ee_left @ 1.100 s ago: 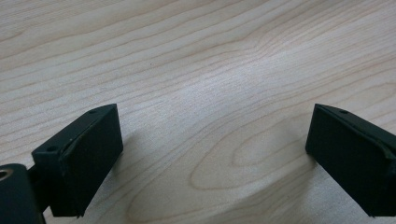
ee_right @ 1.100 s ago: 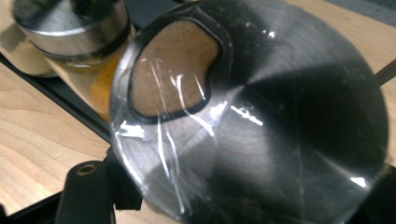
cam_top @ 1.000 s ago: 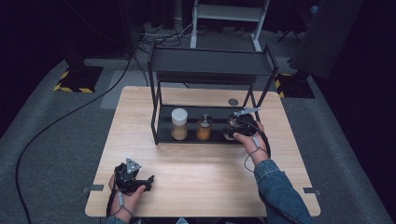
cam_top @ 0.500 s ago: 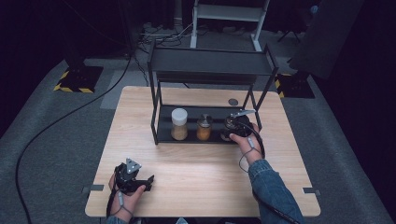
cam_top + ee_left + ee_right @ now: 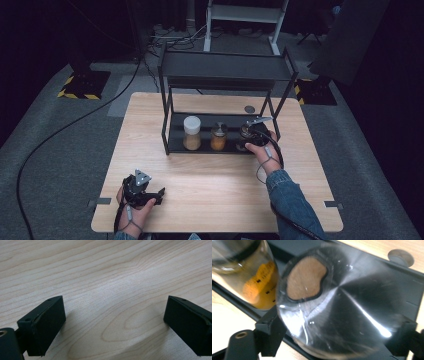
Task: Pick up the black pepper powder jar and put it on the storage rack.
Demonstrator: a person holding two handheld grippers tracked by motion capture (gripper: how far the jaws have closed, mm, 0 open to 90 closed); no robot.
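The right gripper (image 5: 248,136) has just been opening its jaws, which now flank a steel-lidded jar (image 5: 337,302) on the rack's lower shelf (image 5: 176,145), so the placing step looks nearly done. Next it should draw straight back without tipping the jar, while the left gripper (image 5: 112,322) rests spread and empty on the table (image 5: 105,270).

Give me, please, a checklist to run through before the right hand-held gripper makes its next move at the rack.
1. Right hand-held gripper jaws apart: ok. They have just been opening, and the jar stands between them.
2. Pads pressing on the jar: cannot tell.
3. Jar on the shelf: ok.
4. Room beside the orange jar: cannot tell. The two are close, and whether they touch is unclear.
5. Left hand-held gripper out of the way: ok. It is open over the table, with nothing between its jaws.
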